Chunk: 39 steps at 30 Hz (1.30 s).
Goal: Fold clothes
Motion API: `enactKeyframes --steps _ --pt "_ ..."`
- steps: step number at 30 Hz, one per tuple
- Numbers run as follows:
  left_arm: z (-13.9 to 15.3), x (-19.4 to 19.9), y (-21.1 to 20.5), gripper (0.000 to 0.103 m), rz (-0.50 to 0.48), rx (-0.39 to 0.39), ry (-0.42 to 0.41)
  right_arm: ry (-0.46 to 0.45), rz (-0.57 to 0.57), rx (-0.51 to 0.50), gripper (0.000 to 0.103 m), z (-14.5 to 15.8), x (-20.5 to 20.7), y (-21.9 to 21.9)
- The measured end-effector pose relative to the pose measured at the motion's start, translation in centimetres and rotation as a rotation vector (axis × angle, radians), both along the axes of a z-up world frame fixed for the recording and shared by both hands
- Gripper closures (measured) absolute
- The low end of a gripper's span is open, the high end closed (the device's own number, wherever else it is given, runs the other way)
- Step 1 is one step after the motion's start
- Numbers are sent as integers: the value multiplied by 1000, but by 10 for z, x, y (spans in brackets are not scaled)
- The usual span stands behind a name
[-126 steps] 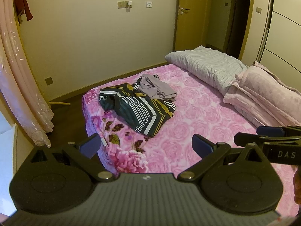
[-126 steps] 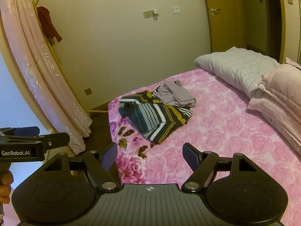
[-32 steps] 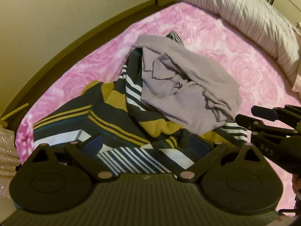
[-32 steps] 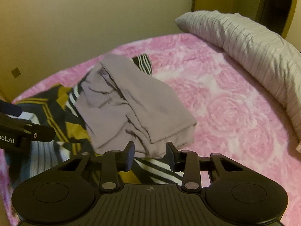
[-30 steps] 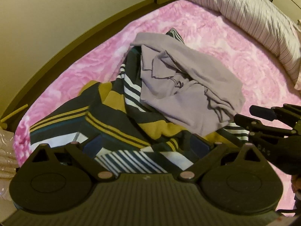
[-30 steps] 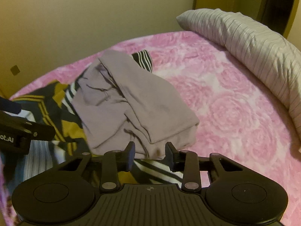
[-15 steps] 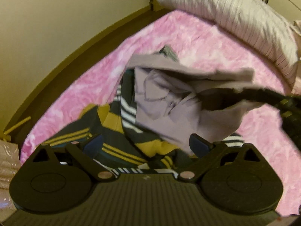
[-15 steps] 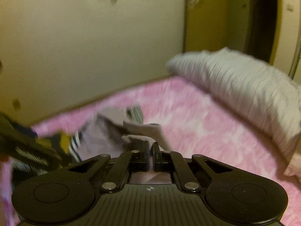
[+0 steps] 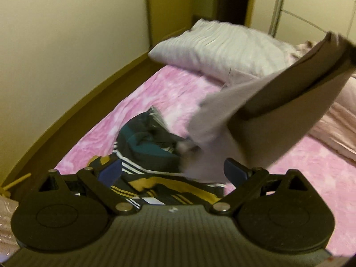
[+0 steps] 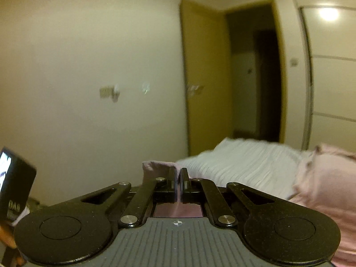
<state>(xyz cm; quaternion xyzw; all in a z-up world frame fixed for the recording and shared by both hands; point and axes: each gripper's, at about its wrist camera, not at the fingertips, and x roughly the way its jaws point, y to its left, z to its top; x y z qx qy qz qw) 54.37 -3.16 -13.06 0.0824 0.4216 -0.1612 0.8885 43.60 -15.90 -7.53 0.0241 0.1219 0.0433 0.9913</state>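
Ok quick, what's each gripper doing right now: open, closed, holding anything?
Left gripper: open, holding nothing, above the striped garment.
Right gripper: closed on an edge of the grey garment, lifted off the bed.

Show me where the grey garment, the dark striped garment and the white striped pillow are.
Grey cloth garment (image 9: 222, 120), left wrist view, on its lifted middle fold.
Dark green, yellow and white striped garment (image 9: 149, 149), left wrist view, on its teal bunched part.
White striped pillow (image 9: 222, 49), left wrist view, on its top face.
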Motion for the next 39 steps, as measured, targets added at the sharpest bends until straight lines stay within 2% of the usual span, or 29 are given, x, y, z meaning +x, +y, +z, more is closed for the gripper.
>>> enactKeyframes --steps 6,8,10,13,14,16,17,18,20,24,28,34,39 --pt "38 -96 -26 7 -99 -51 -17 -75 -102 -6 103 65 -112 -43" --pt "44 -131 -39 7 -140 -69 -14 -88 -143 -22 103 78 -148 -58" --pt "49 -167 -52 7 -181 -85 -7 -86 -202 -36 103 91 -189 -75" --pt "51 -217 -73 7 -236 -100 14 -38 -276 9 103 103 -248 -109" --pt "52 -233 -80 7 -252 -104 18 -27 -294 27 99 105 -270 -119" --pt "52 -266 -93 7 -282 -108 32 43 -327 29 78 107 -308 -138" --pt "50 -284 -100 7 -298 -106 43 78 -360 22 59 104 -324 -145" --pt "49 -299 -105 7 -311 -104 52 100 -386 20 50 101 -343 -150" --pt "43 -330 -115 7 -335 -93 66 140 -394 35 50 90 -386 -156" --pt "27 -378 -127 7 -347 -57 112 296 -407 85 50 61 -449 -167" --pt "15 -411 -133 7 -373 -9 149 457 -405 116 50 27 -482 -162" --pt "7 -437 -145 7 -442 54 174 598 -383 150 50 -11 -486 -175" --pt "-1 -439 -156 7 -528 88 200 662 -388 166 50 -31 -474 -174"
